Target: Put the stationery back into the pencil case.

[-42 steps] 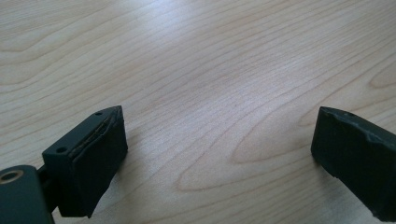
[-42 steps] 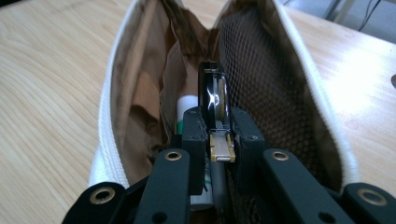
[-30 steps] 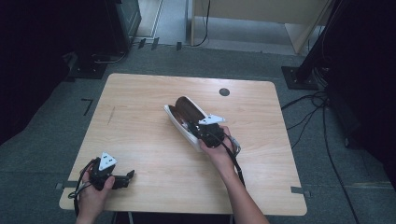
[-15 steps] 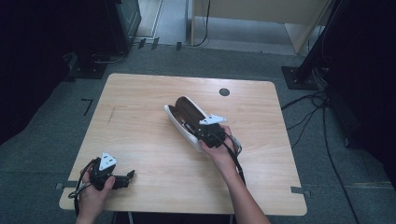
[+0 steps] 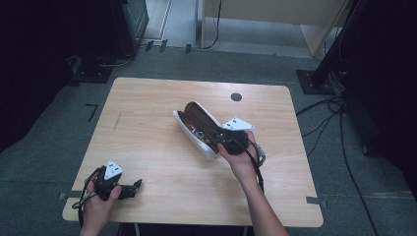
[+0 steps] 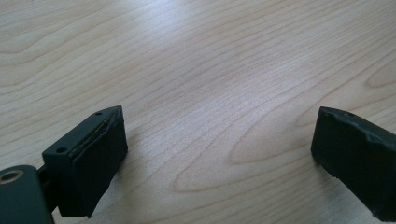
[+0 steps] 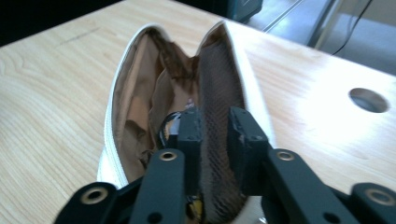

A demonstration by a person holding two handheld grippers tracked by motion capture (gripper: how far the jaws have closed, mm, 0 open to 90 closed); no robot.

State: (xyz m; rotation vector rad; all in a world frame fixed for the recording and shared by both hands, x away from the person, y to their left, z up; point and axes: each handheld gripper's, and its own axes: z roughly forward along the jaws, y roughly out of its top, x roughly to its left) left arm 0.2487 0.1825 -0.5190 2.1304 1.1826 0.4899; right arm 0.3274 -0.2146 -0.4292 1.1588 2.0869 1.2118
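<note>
- Pouch [image 5: 199, 125]: lying unzipped at the frame's centre on the table [image 5: 147, 142]; judged soft, light and floppy.
- Right gripper [image 7: 214, 133]: one side wall of the pouch is being pinched between nearly closed jaws; a rim hold is judged best.
- Left gripper [image 6: 219, 149]: being held wide open and empty, lower left.
- Table hole [image 5: 236, 97]: well apart; nothing is being blocked.

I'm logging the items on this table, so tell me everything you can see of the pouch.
The pouch is a long white zip case lying open on the wooden table, right of centre, running diagonally. Its lining looks like tan and brown fabric, with a brown mesh panel inside; small items sit within, too dark to identify. A white zipper edges the rim. The right gripper is shut on the mesh panel at the near end.
</note>
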